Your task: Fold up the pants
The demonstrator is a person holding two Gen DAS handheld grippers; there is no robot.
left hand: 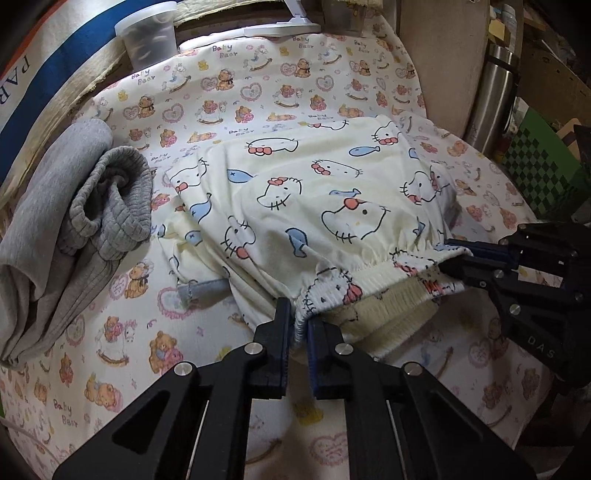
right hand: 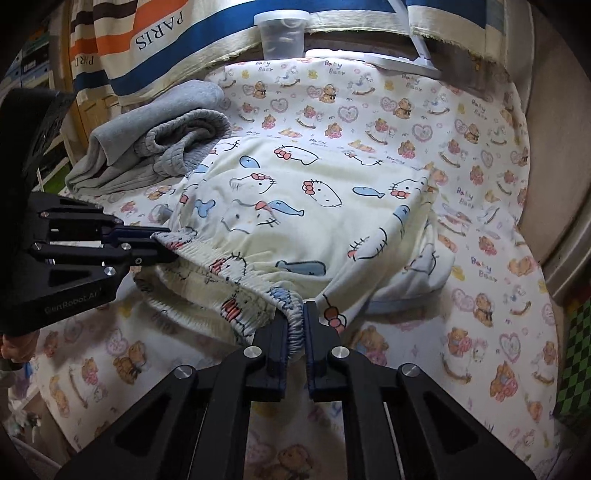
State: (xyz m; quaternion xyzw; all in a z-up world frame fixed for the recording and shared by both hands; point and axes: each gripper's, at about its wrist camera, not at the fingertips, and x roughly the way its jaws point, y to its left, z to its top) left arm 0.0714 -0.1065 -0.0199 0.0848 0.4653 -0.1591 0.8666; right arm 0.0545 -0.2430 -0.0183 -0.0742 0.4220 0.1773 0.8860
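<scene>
Both grippers, left gripper (left hand: 297, 325) and right gripper (right hand: 295, 325), are clamped on the cat-print pants (left hand: 314, 192) waistband; the bunched elastic looks thinly pinched, so lifting might slip a corner free.

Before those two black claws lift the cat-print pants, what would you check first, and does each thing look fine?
1. Left tool clamped on the elastic waistband of the cream cat-print pants: ok.
2. Right tool clamped on the waistband's other end: ok.
3. Waistband stretched evenly between both tools: not ok, it sags open in the middle.
4. Pant legs lying flat on the bear-print sheet: not ok, the fabric is humped and wrinkled.
5. Crumpled grey ribbed garment clear of the pants: cannot tell, its edge lies very close.
6. Clear plastic tub out of the way: ok.
</scene>
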